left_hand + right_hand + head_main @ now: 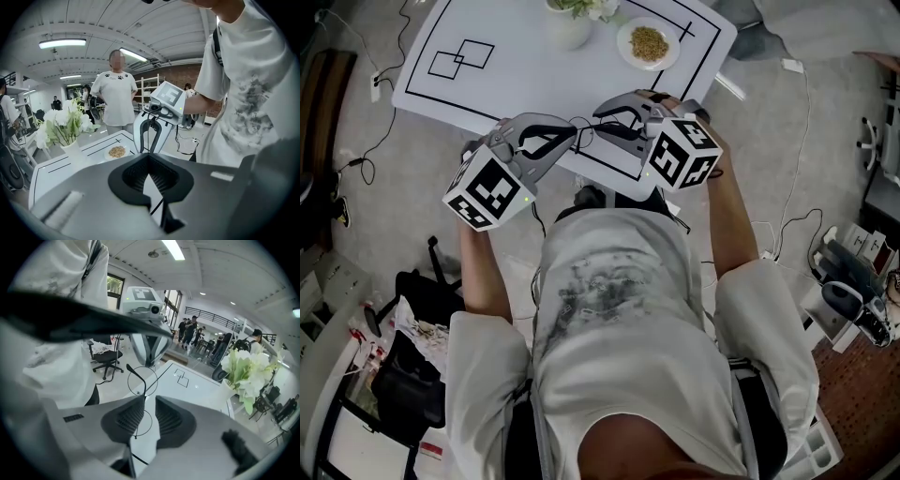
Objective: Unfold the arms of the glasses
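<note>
The table (544, 80) is white with black lines: a border along its edges and two overlapping outlined squares (461, 58) near its left edge. By the far right corner, a white plate (624, 47) carries golden-brown grains (649, 43). The vase (569, 31) is white, and its flowers (246, 366) are white with green leaves. The glasses (142, 380) are thin black wire (lenses clear). The left gripper (149, 161) and right gripper (150, 401) are grey with black ribbed pads. Their cubes (487, 192) are white with black square markers.

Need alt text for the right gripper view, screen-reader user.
The jaws of the right gripper stand apart with thin round wire glasses between them. Beyond are the left gripper, a white table with black outlines, and white flowers at right.
</note>
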### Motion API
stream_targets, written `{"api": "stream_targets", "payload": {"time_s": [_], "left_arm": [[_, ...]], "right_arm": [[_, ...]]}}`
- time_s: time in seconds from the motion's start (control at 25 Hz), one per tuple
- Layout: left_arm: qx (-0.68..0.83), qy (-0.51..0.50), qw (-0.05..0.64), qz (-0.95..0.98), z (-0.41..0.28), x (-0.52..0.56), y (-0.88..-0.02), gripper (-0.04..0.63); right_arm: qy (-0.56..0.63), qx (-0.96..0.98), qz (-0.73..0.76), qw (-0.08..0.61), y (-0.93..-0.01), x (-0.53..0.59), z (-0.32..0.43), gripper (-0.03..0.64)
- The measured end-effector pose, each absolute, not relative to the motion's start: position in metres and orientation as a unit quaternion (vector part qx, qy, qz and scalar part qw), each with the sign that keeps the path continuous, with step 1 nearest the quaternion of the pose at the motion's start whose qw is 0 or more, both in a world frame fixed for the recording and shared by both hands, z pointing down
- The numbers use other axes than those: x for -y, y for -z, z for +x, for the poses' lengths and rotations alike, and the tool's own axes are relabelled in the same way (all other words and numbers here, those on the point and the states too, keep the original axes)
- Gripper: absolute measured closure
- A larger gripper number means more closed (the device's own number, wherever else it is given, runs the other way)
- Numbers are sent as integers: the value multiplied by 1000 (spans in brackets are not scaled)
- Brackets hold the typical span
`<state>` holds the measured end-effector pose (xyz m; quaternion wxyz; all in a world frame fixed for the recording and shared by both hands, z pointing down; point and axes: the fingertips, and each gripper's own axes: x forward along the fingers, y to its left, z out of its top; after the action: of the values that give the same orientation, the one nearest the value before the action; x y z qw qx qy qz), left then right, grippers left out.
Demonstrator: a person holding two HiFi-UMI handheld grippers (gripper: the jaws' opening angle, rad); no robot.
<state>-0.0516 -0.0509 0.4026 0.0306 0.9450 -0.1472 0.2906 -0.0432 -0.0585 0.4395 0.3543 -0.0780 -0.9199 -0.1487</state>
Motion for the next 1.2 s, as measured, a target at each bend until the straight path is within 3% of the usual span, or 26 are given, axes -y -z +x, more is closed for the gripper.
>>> {"api": "stream_targets", "payload": {"time_s": [0.6,1.2], "left_arm": [[156,-287,33,944,-59,46,-399,589],[143,-291,22,946,-52,40,-390,589]], "right_arm": [[112,925,-113,344,-430,42,-41,543],[155,915,-96,361,-429,51,-40,551]]}}
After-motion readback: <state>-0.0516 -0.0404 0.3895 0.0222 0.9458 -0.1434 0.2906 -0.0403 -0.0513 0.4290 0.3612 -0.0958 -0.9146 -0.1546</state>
